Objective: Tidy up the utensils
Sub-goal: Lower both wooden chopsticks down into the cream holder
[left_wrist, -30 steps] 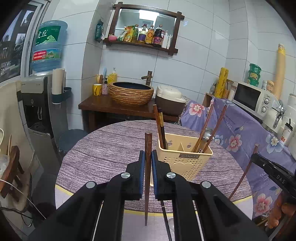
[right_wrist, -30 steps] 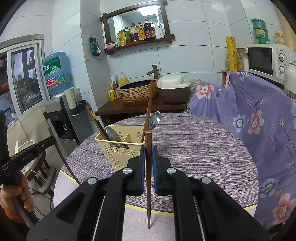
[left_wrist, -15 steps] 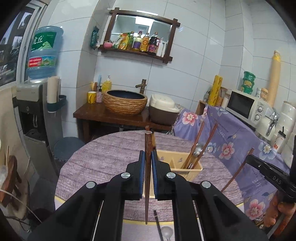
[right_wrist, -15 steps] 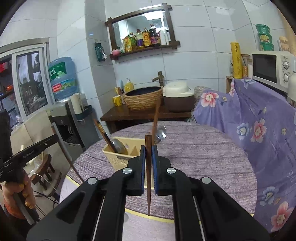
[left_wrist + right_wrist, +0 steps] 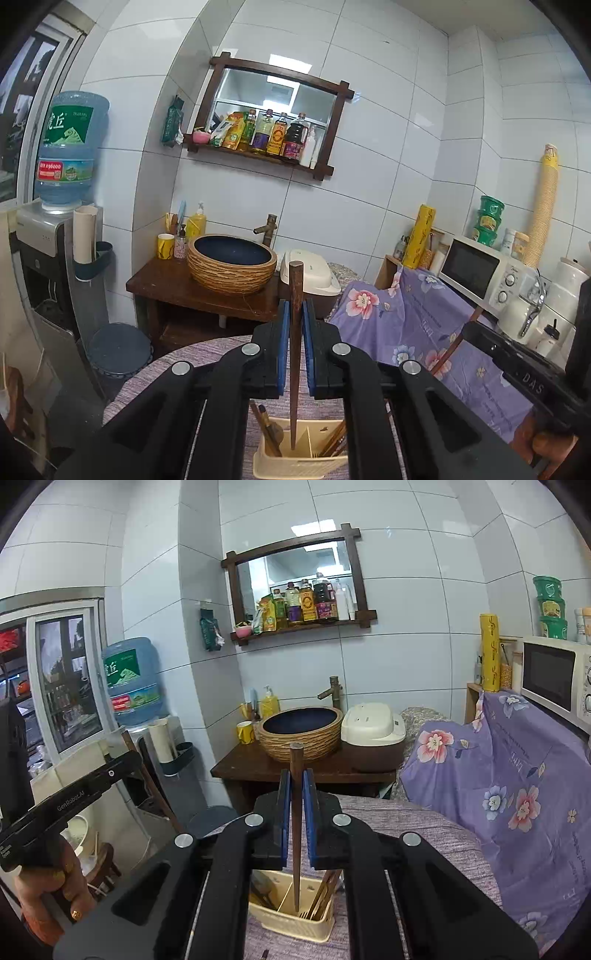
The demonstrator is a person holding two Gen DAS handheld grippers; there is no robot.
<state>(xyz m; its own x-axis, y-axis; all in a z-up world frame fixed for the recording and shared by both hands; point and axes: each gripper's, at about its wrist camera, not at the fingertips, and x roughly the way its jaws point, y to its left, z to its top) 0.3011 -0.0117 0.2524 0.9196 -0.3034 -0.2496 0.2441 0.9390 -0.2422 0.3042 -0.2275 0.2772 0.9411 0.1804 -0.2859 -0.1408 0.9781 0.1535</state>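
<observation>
My left gripper (image 5: 294, 306) is shut on a dark wooden chopstick (image 5: 294, 354) held upright, its lower tip above the middle compartment of the cream utensil caddy (image 5: 295, 463). My right gripper (image 5: 294, 775) is shut on a second wooden chopstick (image 5: 295, 827), its tip hanging over the caddy (image 5: 291, 921) too. The caddy holds more chopsticks (image 5: 266, 428) and a spoon. Each gripper shows in the other's view, the right one (image 5: 517, 373) at the right and the left one (image 5: 70, 797) at the left.
The caddy stands on a round table with a purple-grey woven top (image 5: 424, 827). A floral purple cloth (image 5: 517, 782) covers furniture at the right. Behind are a basket basin (image 5: 231, 266), a rice cooker (image 5: 373, 727), a microwave (image 5: 476, 273) and a water dispenser (image 5: 66, 155).
Both grippers have risen and moved over the caddy, which has dropped to the bottom of both views. Both chopstick tips now hang over its compartments. Both grips are unchanged.
</observation>
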